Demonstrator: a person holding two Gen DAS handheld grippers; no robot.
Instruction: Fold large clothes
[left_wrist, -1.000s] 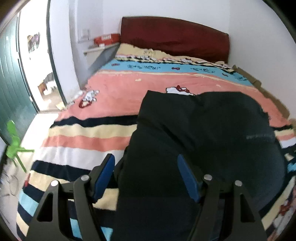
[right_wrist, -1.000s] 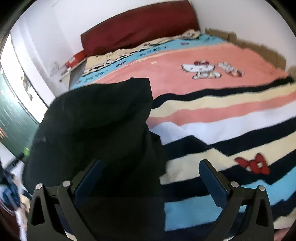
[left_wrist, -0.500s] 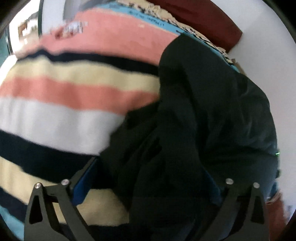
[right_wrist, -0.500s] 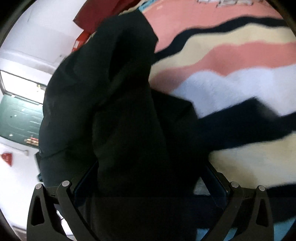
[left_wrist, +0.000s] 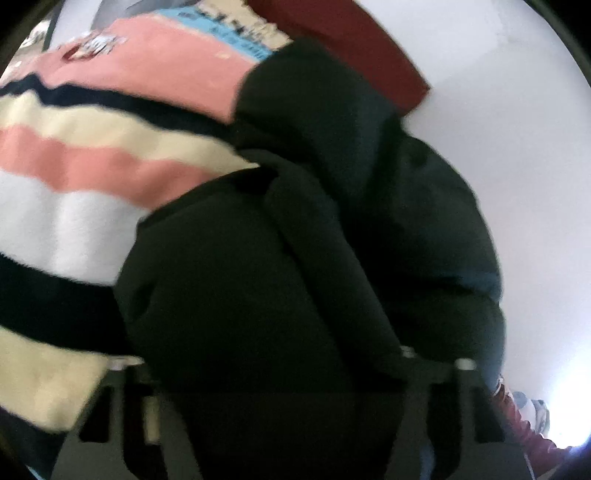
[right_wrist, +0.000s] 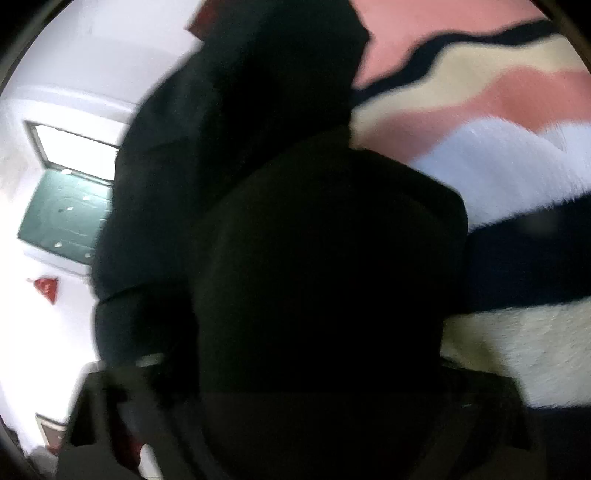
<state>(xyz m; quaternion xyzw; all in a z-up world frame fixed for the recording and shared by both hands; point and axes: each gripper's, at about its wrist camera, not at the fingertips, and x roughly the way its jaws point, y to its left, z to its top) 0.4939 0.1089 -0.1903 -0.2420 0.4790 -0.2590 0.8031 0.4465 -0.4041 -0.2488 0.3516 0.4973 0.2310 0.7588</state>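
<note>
My left fingers (left_wrist: 273, 373) are closing, and a thick bunch of the black garment (left_wrist: 258, 280) is sitting between them. It is hiding the tips, so I cannot tell if they are pinching it. My right fingers (right_wrist: 303, 369) are closing too, with the same black garment (right_wrist: 314, 258) heaped between them, tips hidden. The garment is lying piled on the bed's striped blanket (left_wrist: 74, 221). Farther off, the dark red headboard (left_wrist: 351, 40) is standing at the bed's far edge.
</note>
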